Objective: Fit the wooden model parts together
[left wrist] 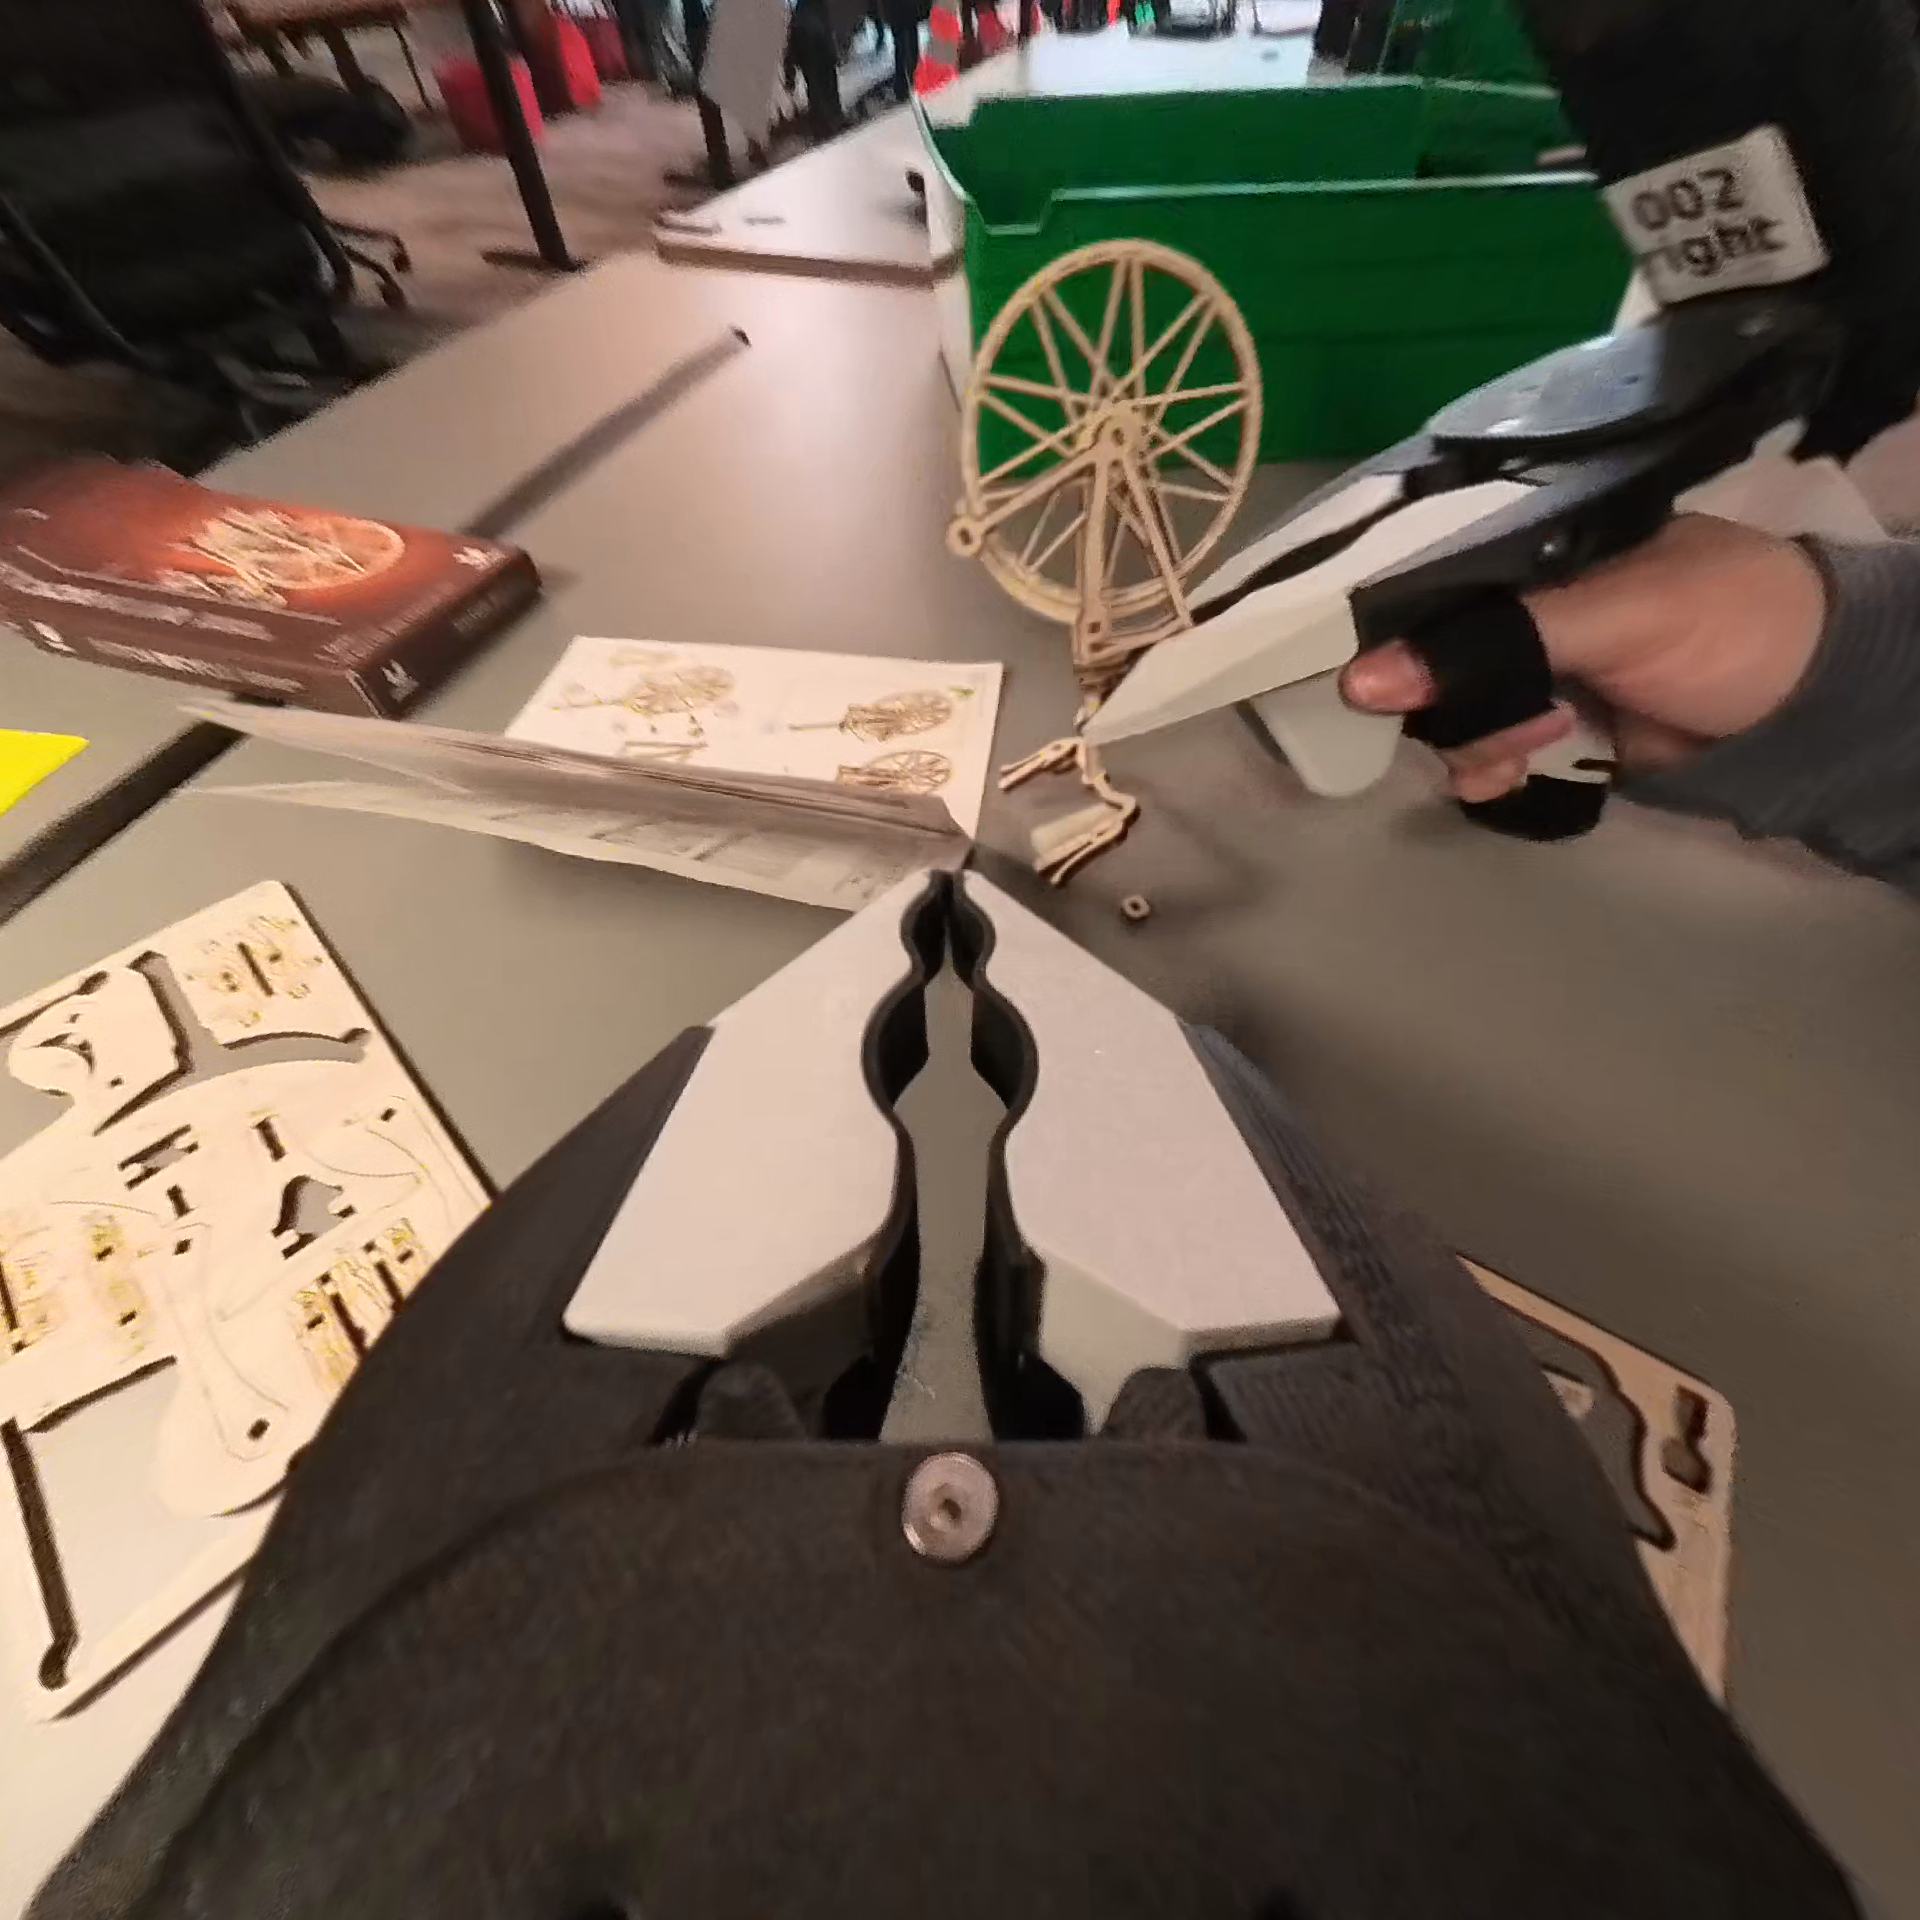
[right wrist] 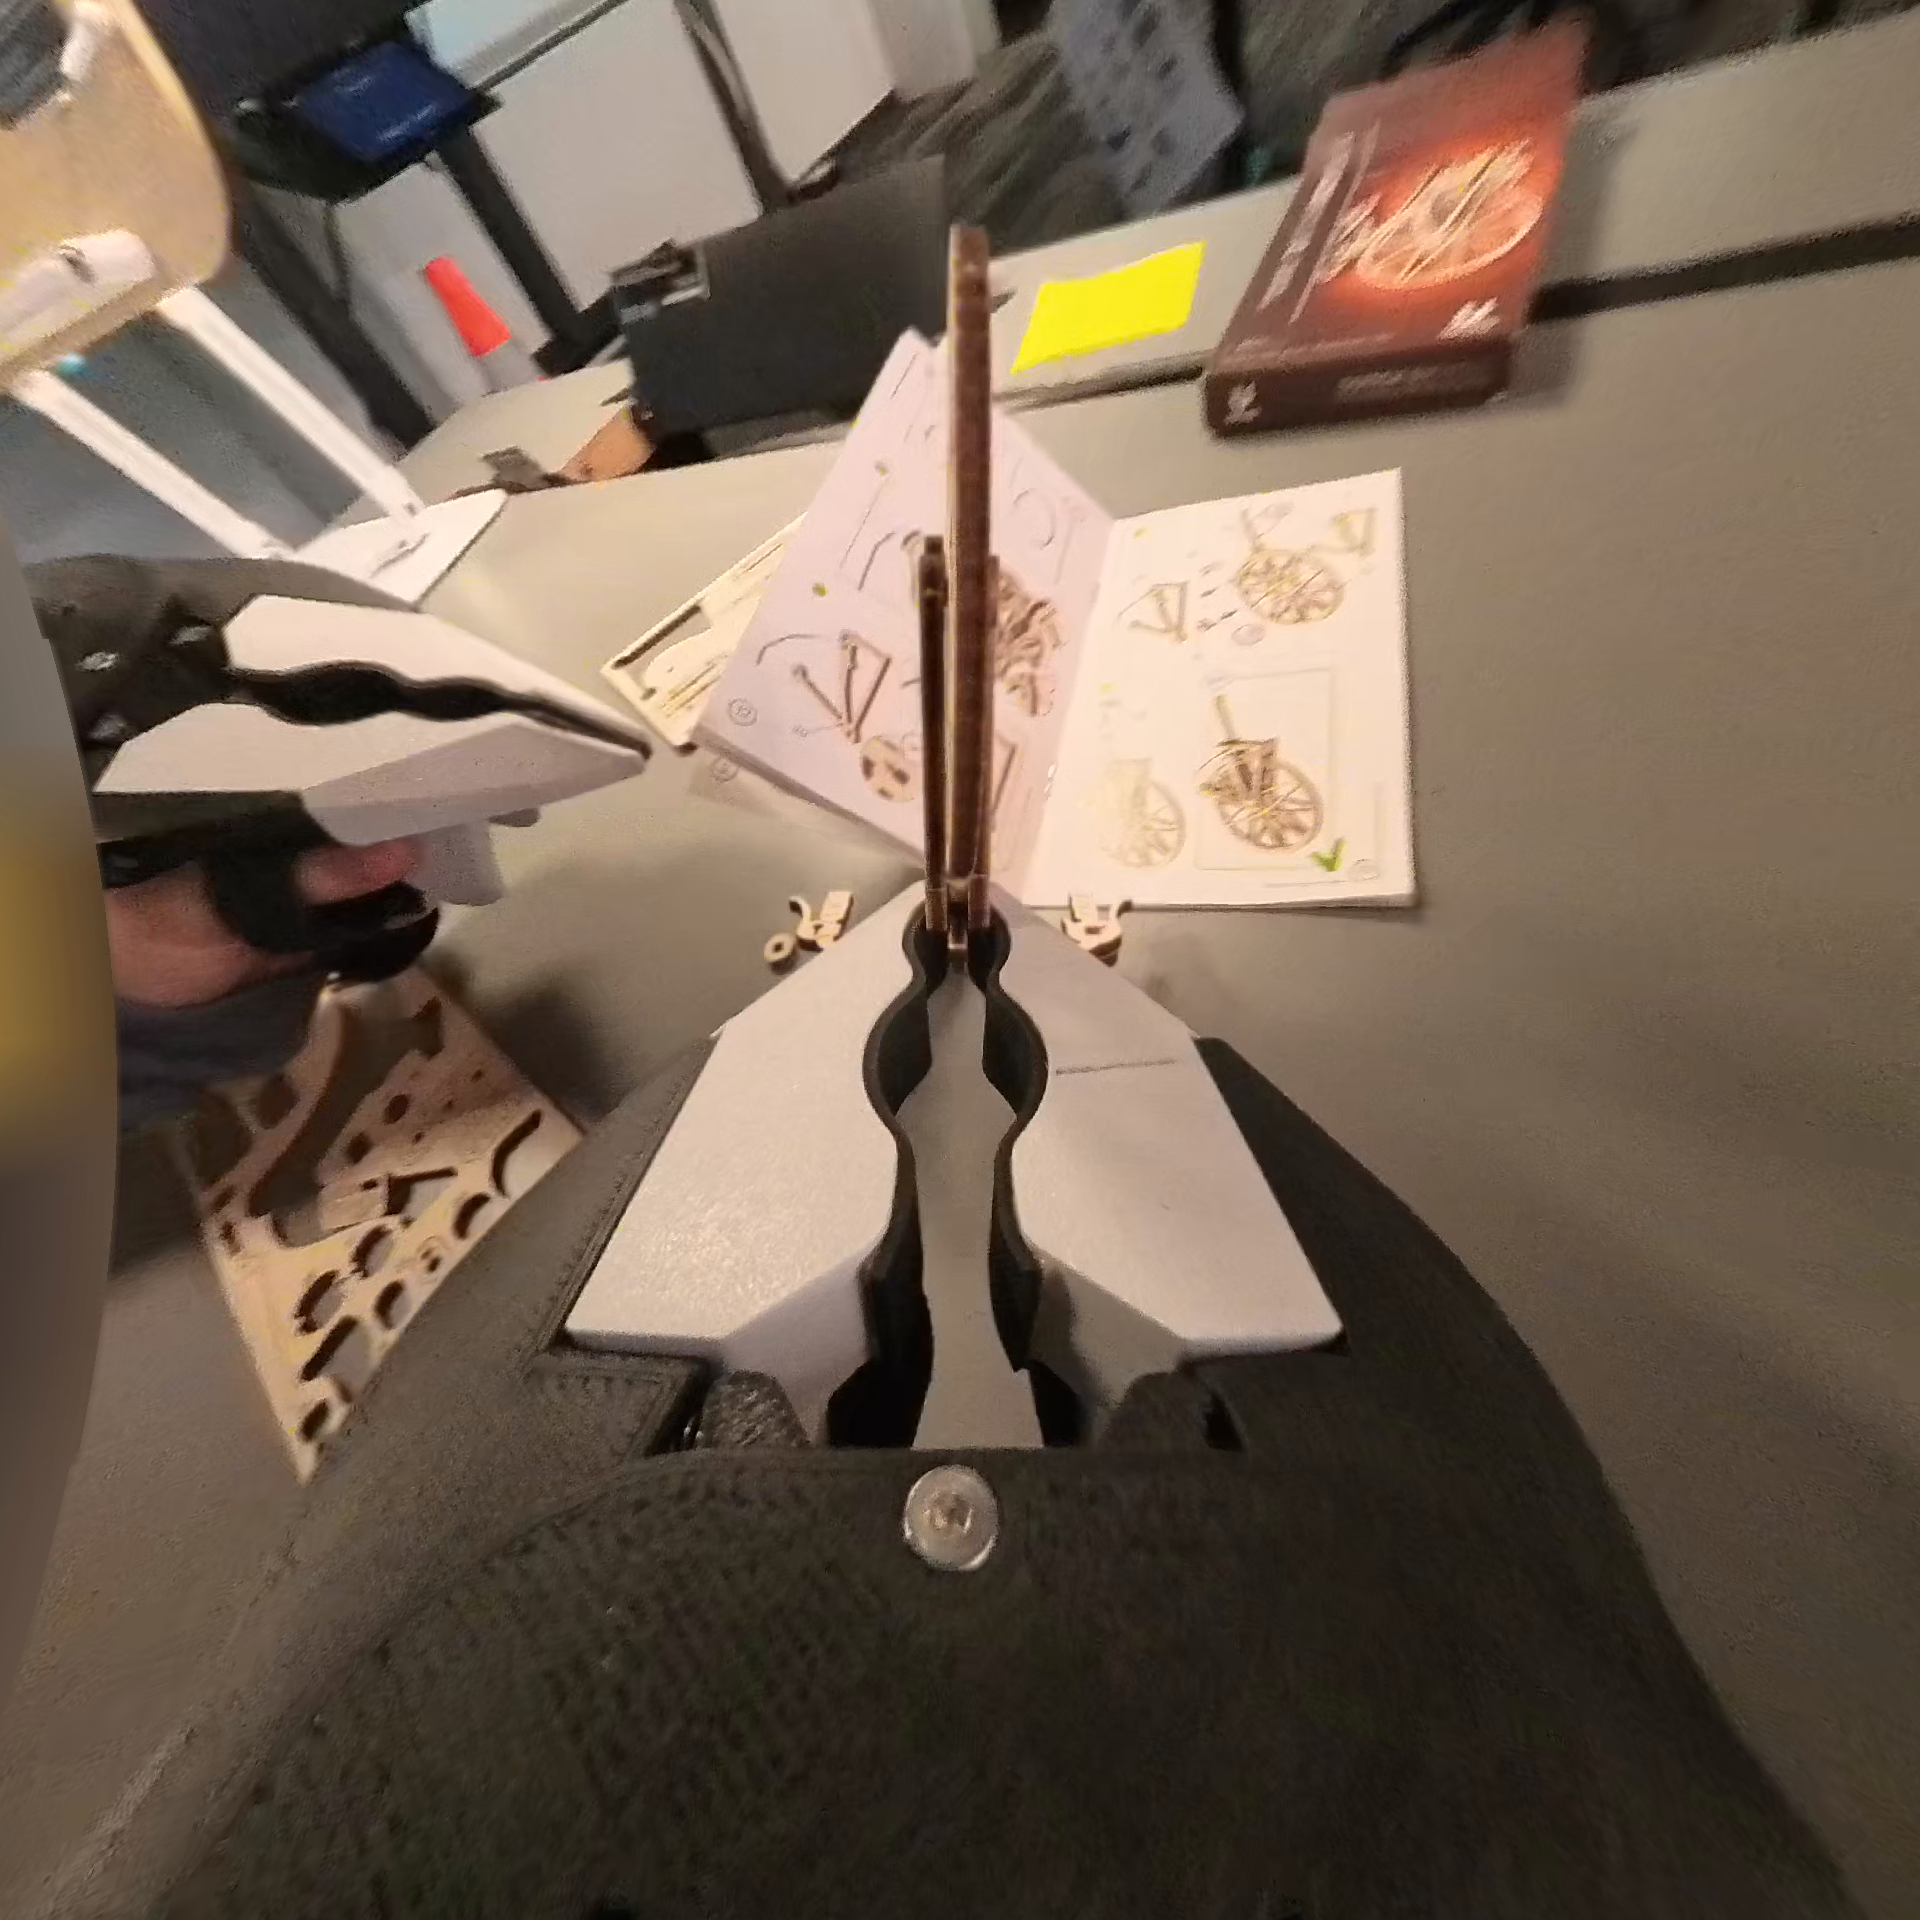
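The wooden wheel model (left wrist: 1112,416) stands upright on the grey table, a spoked wheel on a frame. My right gripper (right wrist: 956,925) is shut on the model's lower frame; the model (right wrist: 971,520) shows edge-on there, rising straight up from the tips. The right gripper also shows in the left wrist view (left wrist: 1091,727), held by a hand. My left gripper (left wrist: 951,883) is shut with nothing between its fingers, low over the table near the booklet's corner. Loose wooden parts (left wrist: 1081,831) and a tiny square piece (left wrist: 1136,907) lie below the model.
An open instruction booklet (left wrist: 779,727) lies ahead. A dark kit box (left wrist: 260,592) is at the left, a green crate (left wrist: 1299,260) behind the model. Punched wooden sheets (left wrist: 208,1195) (right wrist: 364,1195) lie near me. A yellow note (right wrist: 1112,301) lies by the box. There is about 8 cm between the tips of the two grippers. About 6 cm separates my right fingertips from the tiny square piece (left wrist: 1136,907).
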`<state>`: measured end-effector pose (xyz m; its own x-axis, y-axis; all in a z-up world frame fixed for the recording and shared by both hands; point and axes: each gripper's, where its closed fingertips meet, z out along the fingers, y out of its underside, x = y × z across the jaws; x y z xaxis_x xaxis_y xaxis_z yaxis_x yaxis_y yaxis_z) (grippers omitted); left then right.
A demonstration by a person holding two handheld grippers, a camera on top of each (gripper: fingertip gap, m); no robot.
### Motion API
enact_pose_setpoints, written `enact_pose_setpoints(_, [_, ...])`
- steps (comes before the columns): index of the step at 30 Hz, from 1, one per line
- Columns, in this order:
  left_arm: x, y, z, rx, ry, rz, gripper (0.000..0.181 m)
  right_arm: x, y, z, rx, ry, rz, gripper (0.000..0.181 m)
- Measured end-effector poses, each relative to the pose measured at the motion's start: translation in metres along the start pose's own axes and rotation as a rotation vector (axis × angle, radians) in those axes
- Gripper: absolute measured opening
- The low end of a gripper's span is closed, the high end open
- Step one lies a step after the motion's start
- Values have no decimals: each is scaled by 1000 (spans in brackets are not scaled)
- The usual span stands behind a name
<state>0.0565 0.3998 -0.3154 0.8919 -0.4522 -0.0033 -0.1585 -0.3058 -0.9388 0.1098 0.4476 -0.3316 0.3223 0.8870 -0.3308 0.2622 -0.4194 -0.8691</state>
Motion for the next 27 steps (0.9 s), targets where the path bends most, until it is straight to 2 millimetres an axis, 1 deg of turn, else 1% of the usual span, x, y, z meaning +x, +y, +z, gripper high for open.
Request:
enact_pose_setpoints(2, [-1, 0, 0, 19, -19, 28, 0, 4, -5, -7, 33, 72, -51, 1])
enact_pose_setpoints(4, [8, 4, 3, -7, 25, 31, 0, 4, -2, -13, 30, 111, -85, 1])
enact_pose_setpoints(5, [16, 6, 5, -28, 77, 20, 0, 3, -1, -15, 30, 123, -97, 1])
enact_pose_setpoints(7, [45, 9, 7, -79, 246, -15, 0, 5, -7, -25, 78, 173, -147, 1])
enact_pose_setpoints(8, [55, 13, 10, -118, 290, -29, 0, 7, -12, -32, 115, 203, -174, 1])
enact_pose_setpoints(9, [61, 19, 16, -170, 290, -19, 0, 9, -19, -40, 163, 223, -196, 1])
enact_pose_setpoints(11, [59, 32, 32, -260, 206, 73, 15, 13, -31, -58, 253, 248, -237, 1])
enact_pose_setpoints(13, [54, 44, 44, -341, 126, 171, 24, 19, -39, -74, 333, 276, -293, 1])
enact_pose_setpoints(14, [52, 46, 48, -353, 100, 193, 27, 23, -42, -82, 367, 302, -327, 1])
enact_pose_setpoints(15, [51, 43, 49, -338, 85, 192, 27, 27, -44, -90, 401, 317, -359, 1])
enact_pose_setpoints(17, [50, 42, 51, -337, 84, 171, 27, 32, -46, -100, 452, 326, -389, 1])
enact_pose_setpoints(21, [53, 45, 54, -366, 140, 133, 23, 43, -52, -112, 516, 333, -421, 1])
enact_pose_setpoints(24, [55, 45, 56, -379, 193, 80, 20, 48, -52, -113, 514, 330, -446, 1])
enact_pose_setpoints(27, [54, 44, 59, -383, 202, 65, 14, 50, -52, -117, 523, 314, -448, 1])
